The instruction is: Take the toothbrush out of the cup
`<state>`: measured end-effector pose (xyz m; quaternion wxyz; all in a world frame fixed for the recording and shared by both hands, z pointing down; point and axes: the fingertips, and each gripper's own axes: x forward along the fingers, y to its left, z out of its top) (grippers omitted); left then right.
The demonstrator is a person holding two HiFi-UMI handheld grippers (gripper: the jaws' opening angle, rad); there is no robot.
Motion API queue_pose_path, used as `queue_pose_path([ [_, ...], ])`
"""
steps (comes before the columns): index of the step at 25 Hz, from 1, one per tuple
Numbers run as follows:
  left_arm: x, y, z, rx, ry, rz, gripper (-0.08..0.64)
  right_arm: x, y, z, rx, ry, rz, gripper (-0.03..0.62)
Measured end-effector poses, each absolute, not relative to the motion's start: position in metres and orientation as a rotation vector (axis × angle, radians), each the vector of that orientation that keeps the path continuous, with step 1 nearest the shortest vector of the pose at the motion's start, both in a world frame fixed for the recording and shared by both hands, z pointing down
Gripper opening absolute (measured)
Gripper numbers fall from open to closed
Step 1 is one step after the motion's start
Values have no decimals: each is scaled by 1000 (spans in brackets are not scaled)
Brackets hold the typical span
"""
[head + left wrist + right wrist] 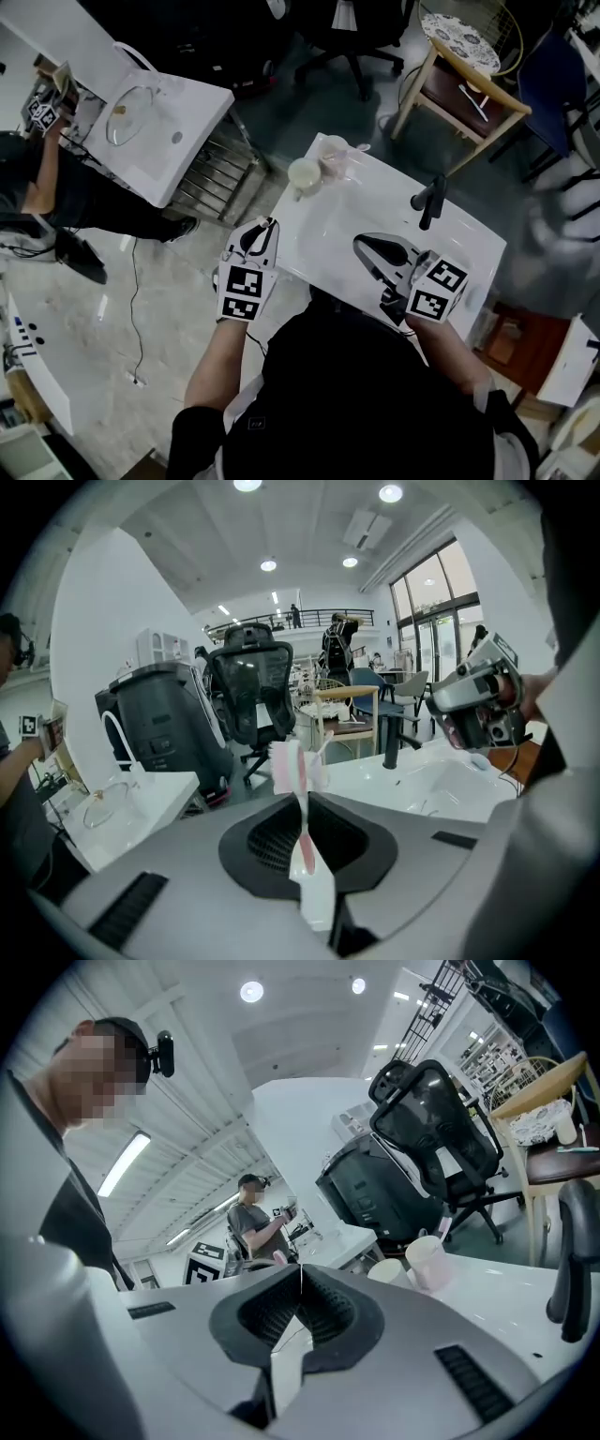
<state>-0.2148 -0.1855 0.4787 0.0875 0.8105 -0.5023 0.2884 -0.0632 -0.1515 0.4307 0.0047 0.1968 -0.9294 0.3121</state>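
A pink and white toothbrush (303, 846) stands upright between the jaws of my left gripper (300, 794), which is shut on its handle; the brush head (287, 766) rises above the jaw tips. In the head view my left gripper (265, 232) hovers at the left edge of the white washbasin (328, 234). A cream cup (305, 173) and a pinkish cup (335, 156) stand at the basin's far corner, well ahead of it. My right gripper (363, 247) is over the basin, shut with nothing in it (300, 1274). The two cups (429, 1261) lie ahead of it.
A black faucet (428, 200) stands at the basin's right rear. A wooden chair (459, 75) is beyond it. Another white washbasin (150, 117) stands at the far left, with another person (47, 178) beside it. Black office chairs (251, 691) are behind.
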Motion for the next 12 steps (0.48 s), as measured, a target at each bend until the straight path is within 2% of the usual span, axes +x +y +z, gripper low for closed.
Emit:
queue_pose_path([
  [12,-222,-187,566,2286,-1379,938,32,-52,-150,445,672,-2841,1026,29],
])
